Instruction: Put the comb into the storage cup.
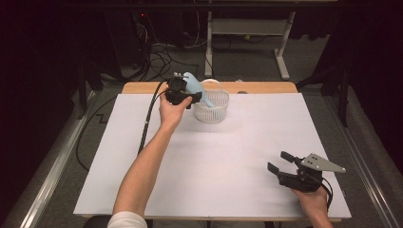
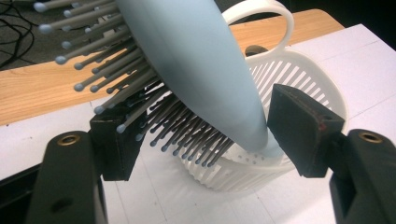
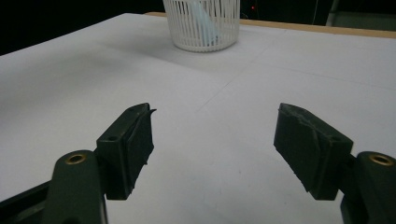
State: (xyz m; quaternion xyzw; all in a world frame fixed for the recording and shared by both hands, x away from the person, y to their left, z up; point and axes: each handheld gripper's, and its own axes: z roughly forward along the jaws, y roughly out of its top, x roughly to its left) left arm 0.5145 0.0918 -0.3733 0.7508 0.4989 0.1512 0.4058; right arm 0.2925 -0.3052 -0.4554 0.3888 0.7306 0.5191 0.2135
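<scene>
A white sheet (image 1: 228, 156) covers the wooden table (image 1: 266, 87) (cables (image 1: 164, 54) on the floor behind)

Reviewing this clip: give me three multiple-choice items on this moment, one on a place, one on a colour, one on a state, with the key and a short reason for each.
1. Where does the white slatted basket stand?
A. near the table's far edge
B. at the near right corner
C. on the floor

2. What colour is the body of the hairbrush?
A. red
B. pale blue
C. black

3. How does the right gripper stand?
A. shut on the hairbrush
B. shut on the basket rim
C. open, holding nothing

Key:
1 A, since the high view shows the basket at the far side of the white table.
2 B, since the left gripper view shows the pale blue back clamped by the left gripper.
3 C, since the right gripper view shows its jaws wide apart over bare table.
</scene>
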